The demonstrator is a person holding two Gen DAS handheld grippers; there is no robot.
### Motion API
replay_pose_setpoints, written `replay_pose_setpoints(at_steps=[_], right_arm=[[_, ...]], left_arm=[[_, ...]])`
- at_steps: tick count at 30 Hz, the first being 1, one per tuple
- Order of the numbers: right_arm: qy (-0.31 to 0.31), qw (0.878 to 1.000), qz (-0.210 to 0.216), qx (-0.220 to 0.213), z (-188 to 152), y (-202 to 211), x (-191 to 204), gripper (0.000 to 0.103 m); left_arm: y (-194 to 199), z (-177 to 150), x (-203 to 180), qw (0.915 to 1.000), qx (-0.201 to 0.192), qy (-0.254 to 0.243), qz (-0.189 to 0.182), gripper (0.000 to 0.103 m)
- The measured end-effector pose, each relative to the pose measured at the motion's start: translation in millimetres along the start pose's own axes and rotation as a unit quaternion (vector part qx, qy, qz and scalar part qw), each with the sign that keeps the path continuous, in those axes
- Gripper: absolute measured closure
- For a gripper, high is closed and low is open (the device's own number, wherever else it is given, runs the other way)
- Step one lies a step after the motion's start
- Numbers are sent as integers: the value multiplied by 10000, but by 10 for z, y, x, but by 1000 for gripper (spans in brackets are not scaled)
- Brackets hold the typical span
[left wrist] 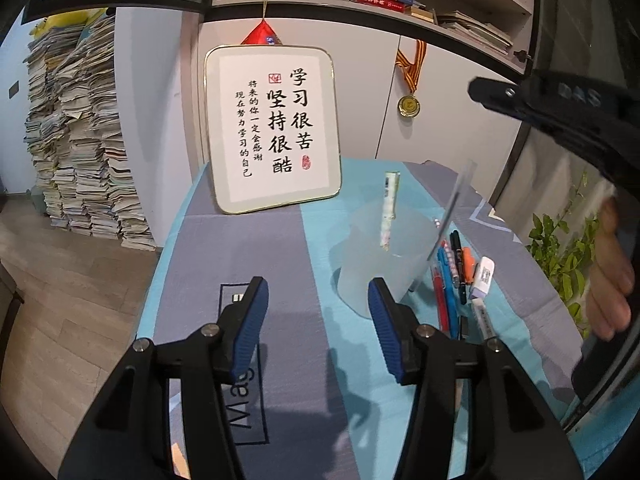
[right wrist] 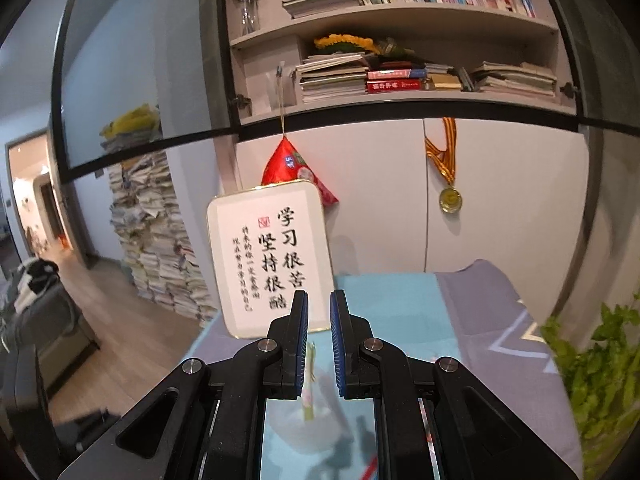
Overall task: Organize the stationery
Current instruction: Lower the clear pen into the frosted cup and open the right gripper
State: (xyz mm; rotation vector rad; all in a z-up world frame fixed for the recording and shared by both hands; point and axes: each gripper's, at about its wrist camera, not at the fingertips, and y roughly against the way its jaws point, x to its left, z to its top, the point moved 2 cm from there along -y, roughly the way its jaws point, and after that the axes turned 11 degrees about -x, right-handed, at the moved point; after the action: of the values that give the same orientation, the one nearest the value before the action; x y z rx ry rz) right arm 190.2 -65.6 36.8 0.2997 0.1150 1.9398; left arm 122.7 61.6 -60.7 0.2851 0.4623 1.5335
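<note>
Pens go into the frosted cup

The bookshelf (right wrist: 400,20) is biggest, then the paper pile (left wrist: 80,140) on the floor, then the worktop (left wrist: 280,260) with its blue cloth. The framed sign (left wrist: 274,128) leans behind the frosted cup (left wrist: 376,256), which already holds a pen and a clear ruler. More pens (left wrist: 448,276) and an eraser (left wrist: 482,276) lie just beside it. The left gripper (left wrist: 318,308) has half-wide, empty fingers. The right gripper (right wrist: 319,340) has narrow, empty fingers. I think: pick one pen by its middle, then drop it in straight.

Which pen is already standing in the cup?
The pale patterned pen leans inside the frosted cup; the red, blue and black pens lie on the cloth.
</note>
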Motion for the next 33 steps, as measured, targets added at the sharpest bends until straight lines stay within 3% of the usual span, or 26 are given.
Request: replay_pose_setpoints(at_steps=[4,10,13,16,26,33], right_arm=[[51,9999,-104,60,12,-69,21,98],[-746,9920,-356,957,-334,-53,-612,98],[-1180,9784,-695,1545,-532,-146,-917,97],[-1603,9609,-474,2209,-735,-442,-1010,97],[-1281,9338,-857,3228,-1168,-1269,-996,97],[-1116,9272,-1183,3375,-1281,-1458,-1102,96]], left_arm=[[-25,-14,62,10000,11,30,63,53],[-73,-94,142,9999,101,86,22,53],[-181,-104,125,9995,230,200,-15,53],[-228,-145,38,9990,360,193,-174,53],[-215,-174,30,9994,333,-56,-89,53],[-365,-160,69,9991,424,-2,-47,53]])
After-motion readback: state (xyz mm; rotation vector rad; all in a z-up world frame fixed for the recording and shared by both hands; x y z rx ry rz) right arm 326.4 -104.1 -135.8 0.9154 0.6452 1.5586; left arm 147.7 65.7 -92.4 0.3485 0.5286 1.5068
